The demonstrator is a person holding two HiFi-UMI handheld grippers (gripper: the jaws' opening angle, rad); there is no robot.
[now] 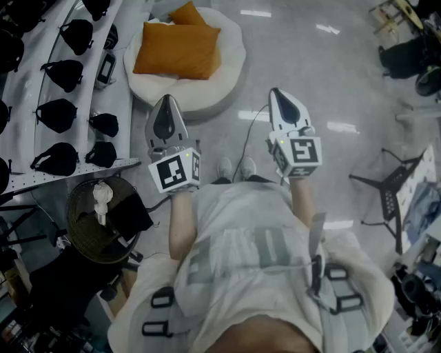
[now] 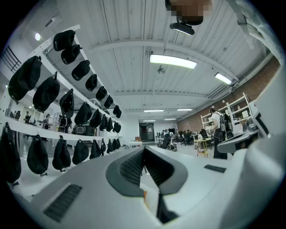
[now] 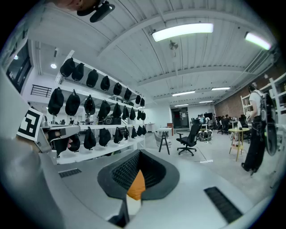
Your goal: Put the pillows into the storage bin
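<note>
I saw the orange pillows point(image 1: 178, 49) at eleven o'clock, well apart from my closed, empty fingers; left gripper point(image 1: 167, 101) and right gripper point(image 1: 275, 94) pointed level.

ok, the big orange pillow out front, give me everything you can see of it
The big orange pillow is roughly rectangular, plump and fabric-looking, with soft creases and pointed corners. It lies flat, slightly skewed, on a white round padded base. A second orange pillow pokes out from behind its far edge. The left gripper and right gripper, both shut, are short of it; neither touches it.
</note>
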